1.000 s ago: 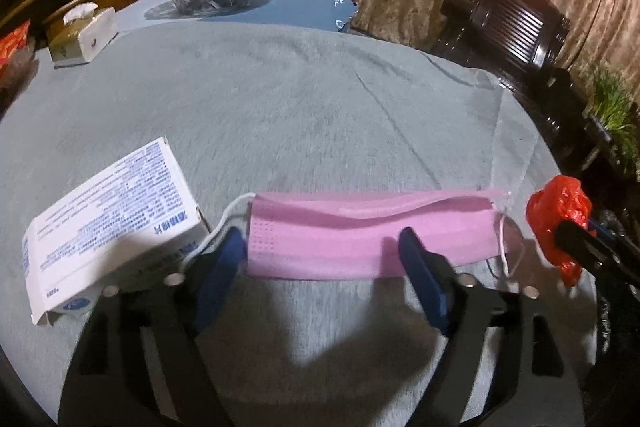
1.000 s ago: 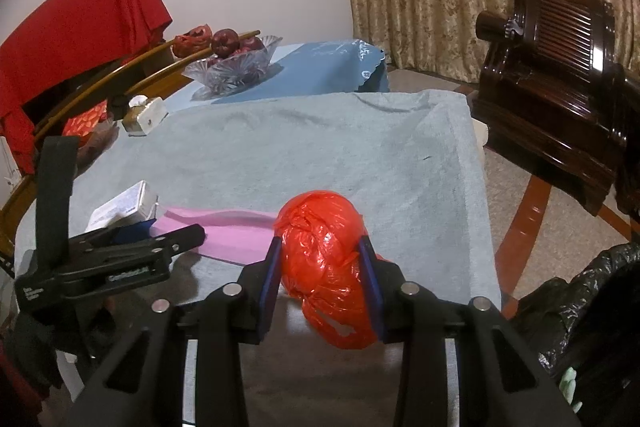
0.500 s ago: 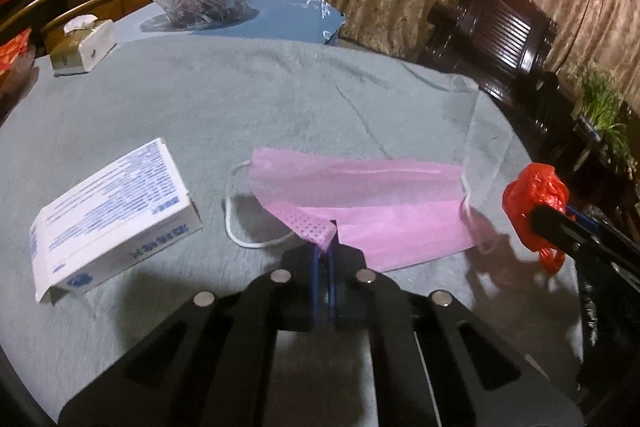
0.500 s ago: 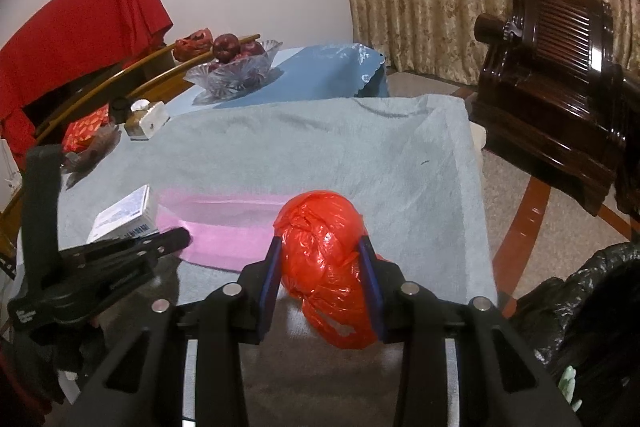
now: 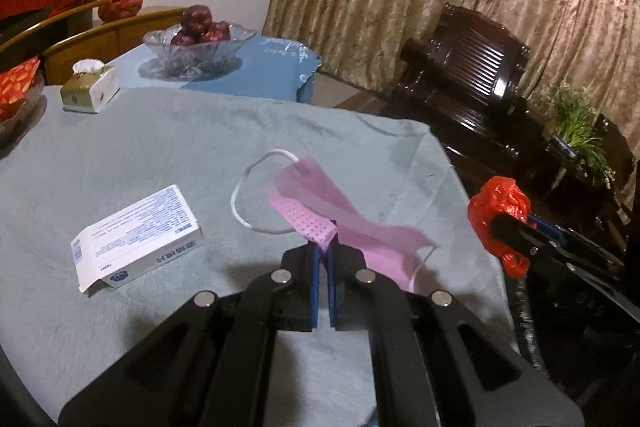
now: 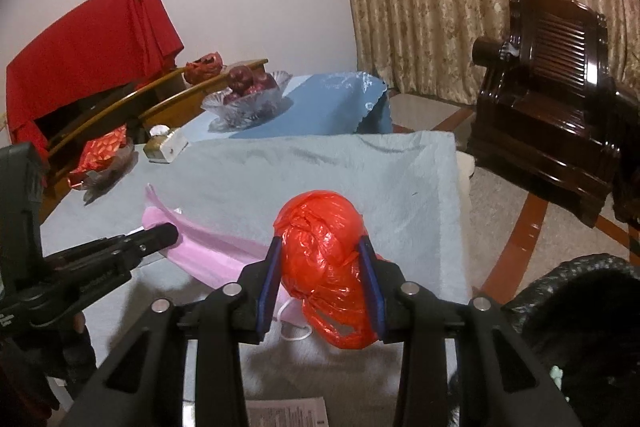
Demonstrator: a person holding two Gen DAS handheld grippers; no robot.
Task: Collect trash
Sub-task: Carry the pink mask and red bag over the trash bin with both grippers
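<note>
My left gripper [image 5: 323, 251] is shut on a pink face mask [image 5: 316, 203] and holds it lifted above the grey tablecloth [image 5: 140, 147], ear loops dangling. The mask also shows in the right wrist view [image 6: 200, 247], pinched by the left gripper [image 6: 168, 233]. My right gripper [image 6: 320, 259] is shut on a crumpled red plastic bag [image 6: 324, 251] near the table's right edge; it also shows in the left wrist view [image 5: 498, 211]. A white medicine box [image 5: 136, 239] lies on the cloth to the left.
A black trash bag [image 6: 580, 307] opens at the lower right beside the table. A tissue box [image 5: 90, 85], a glass fruit bowl [image 5: 196, 47] and red snack packets [image 6: 102, 151] stand at the back. A dark wooden armchair [image 6: 560, 99] stands right.
My left gripper closed on the mask's edge and has lifted it off the cloth, so it hangs crumpled. The right gripper has held the red bag still.
</note>
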